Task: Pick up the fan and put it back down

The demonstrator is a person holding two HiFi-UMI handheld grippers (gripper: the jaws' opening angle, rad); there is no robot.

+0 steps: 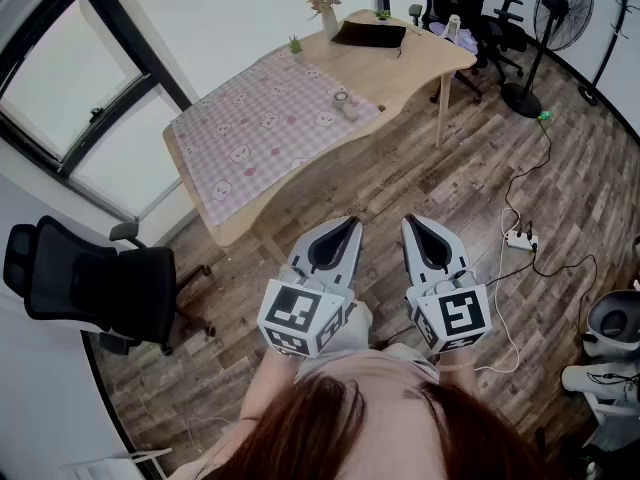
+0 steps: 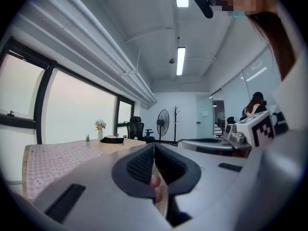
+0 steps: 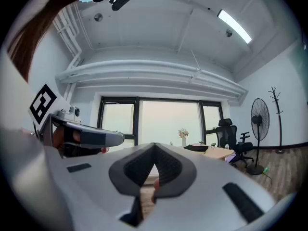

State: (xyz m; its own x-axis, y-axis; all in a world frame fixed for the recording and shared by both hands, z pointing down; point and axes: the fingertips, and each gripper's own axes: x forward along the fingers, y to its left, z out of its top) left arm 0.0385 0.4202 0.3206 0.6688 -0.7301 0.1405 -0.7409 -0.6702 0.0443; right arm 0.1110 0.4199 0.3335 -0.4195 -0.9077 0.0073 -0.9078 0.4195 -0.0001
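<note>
A wood-plank floor is seen across the room. On it stands a long wooden table, partly covered by a pink checked cloth. A black office chair is placed near the window wall, and more office chairs are grouped at the table's far end.

The pedestal fan is found upright on the floor just beyond those chairs and beside a coat rack. It is well apart from both tools.

The left tool and the right tool are held side by side above the floor, near the person's body, and are aimed roughly level toward the table. In the left gripper view the left tool's jaws are pressed together at the tips with nothing between them. In the right gripper view the right tool's jaws are likewise closed on nothing.

A white power strip with its cable lies on the floor to the right. A vase of flowers and a dark flat item are set on the table's bare end.

The task is judged not yet begun. The fan is untouched, so the approach, the opening of a tool, the grasp, the lift and the setting down are all left to be done.
</note>
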